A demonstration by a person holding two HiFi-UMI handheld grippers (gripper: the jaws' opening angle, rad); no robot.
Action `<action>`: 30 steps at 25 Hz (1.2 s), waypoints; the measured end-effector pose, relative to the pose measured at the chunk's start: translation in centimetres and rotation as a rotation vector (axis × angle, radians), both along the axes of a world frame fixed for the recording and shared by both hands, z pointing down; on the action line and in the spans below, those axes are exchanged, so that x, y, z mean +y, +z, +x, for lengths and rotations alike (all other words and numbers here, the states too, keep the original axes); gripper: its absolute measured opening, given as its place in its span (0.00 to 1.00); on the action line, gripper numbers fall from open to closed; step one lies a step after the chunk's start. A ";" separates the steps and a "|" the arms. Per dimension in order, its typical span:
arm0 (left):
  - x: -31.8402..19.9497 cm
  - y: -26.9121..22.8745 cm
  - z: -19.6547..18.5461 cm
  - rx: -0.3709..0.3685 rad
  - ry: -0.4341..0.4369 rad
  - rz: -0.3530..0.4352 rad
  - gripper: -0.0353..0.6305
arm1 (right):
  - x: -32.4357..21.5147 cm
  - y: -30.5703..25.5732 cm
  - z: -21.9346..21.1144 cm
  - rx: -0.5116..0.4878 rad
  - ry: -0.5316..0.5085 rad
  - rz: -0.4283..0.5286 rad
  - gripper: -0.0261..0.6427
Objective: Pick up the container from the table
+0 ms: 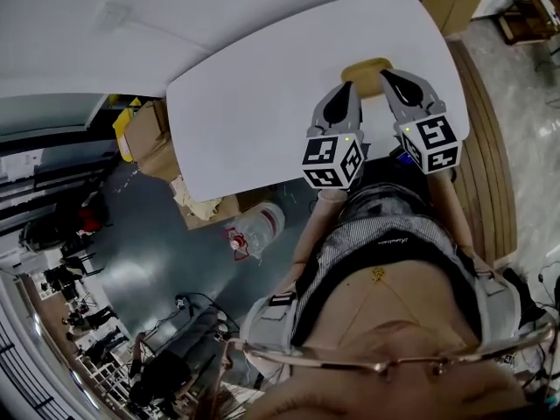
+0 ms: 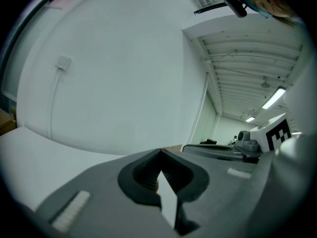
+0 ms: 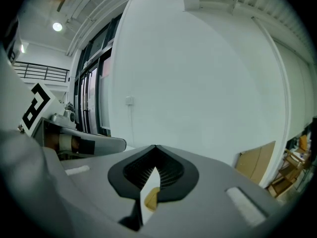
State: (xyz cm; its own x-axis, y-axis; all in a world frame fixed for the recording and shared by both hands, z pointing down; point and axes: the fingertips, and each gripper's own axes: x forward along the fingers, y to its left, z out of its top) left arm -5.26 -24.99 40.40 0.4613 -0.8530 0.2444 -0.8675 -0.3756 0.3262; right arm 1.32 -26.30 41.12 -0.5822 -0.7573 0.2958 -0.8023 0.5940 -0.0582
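One white worktop (image 1: 262, 103), the largest item, carries the task's thing. Two tools held side by side above it: your left tool (image 1: 350, 92) and right tool (image 1: 391, 79), each with jaws pressed together on nothing, tips angled toward each other, likely staged for the approach. One tan container (image 1: 366, 66) rests on the worktop just beyond both tips, not yet lifted.

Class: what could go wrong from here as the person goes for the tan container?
Both the left tool and right tool have jaws together; pushed forward so, they would likely shove the container, not grip it. The tools converge closely and might knock together.
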 end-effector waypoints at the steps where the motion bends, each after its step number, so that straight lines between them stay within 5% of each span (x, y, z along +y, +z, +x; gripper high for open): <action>1: -0.3 0.2 0.0 -0.002 -0.008 -0.004 0.05 | -0.3 0.1 0.3 -0.001 -0.007 0.000 0.08; 17: -3.6 0.5 4.5 -0.044 -0.087 0.023 0.05 | -3.7 1.5 6.4 0.002 -0.061 -0.030 0.08; 30: -5.2 1.2 2.1 -0.044 -0.123 0.006 0.05 | -5.6 2.4 5.3 -0.006 -0.067 -0.053 0.08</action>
